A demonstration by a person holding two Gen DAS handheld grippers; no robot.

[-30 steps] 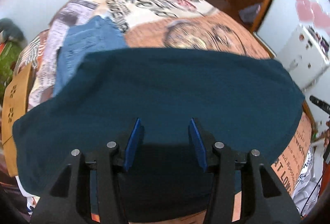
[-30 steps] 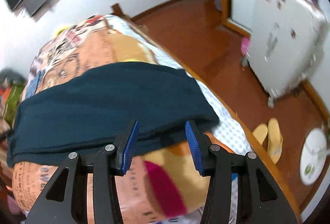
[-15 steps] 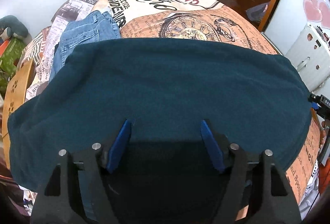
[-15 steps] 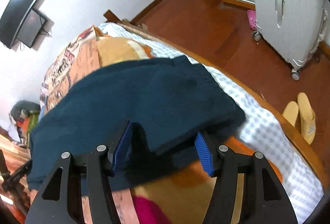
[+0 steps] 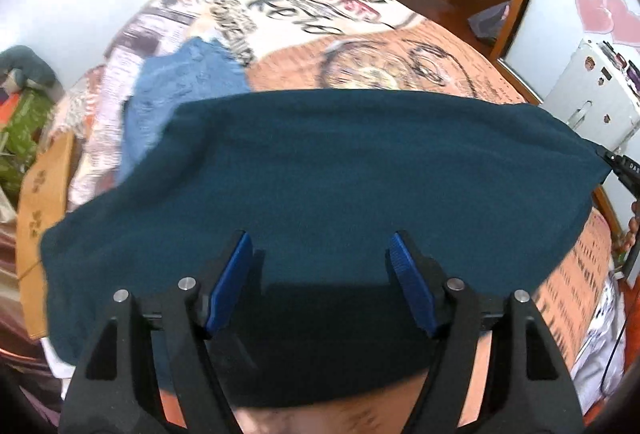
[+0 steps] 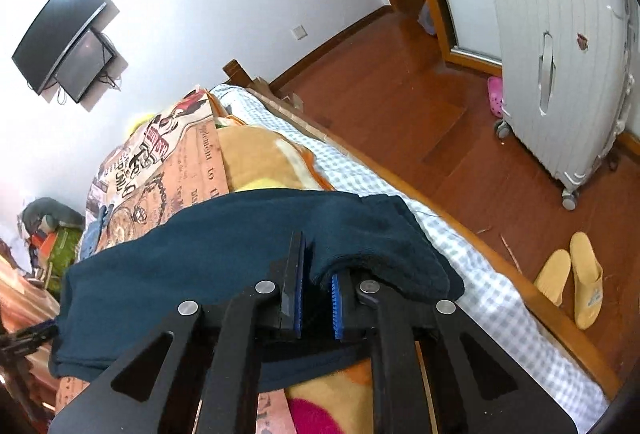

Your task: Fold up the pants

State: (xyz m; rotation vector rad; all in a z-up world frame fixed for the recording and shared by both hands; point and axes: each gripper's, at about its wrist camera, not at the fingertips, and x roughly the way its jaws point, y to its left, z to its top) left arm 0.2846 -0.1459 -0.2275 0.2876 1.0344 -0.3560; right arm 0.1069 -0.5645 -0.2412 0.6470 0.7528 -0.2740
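Dark teal pants [image 5: 340, 162] lie spread sideways across the patterned blanket [image 5: 360, 46] on the bed. Just above their near edge, my left gripper [image 5: 322, 270] is open, its blue pads [image 5: 234, 274] wide apart and gripping nothing. The right gripper [image 6: 316, 286] is shut on the pants [image 6: 208, 246], pinching a fold of the near hem at their right end. In the left wrist view, the right gripper's black tip [image 5: 624, 170] shows at the pants' far right corner.
Folded blue jeans [image 5: 180, 90] lie on the bed behind the pants, to the left. The wooden bed rail [image 6: 460, 230] runs along the right side. On the floor beyond it stand a white suitcase [image 6: 560, 74] and yellow slippers [image 6: 572, 282].
The right gripper's jaws have closed on the pants' hem after moving in over it. The left gripper's jaws have widened, and it has drawn back a little from the cloth.
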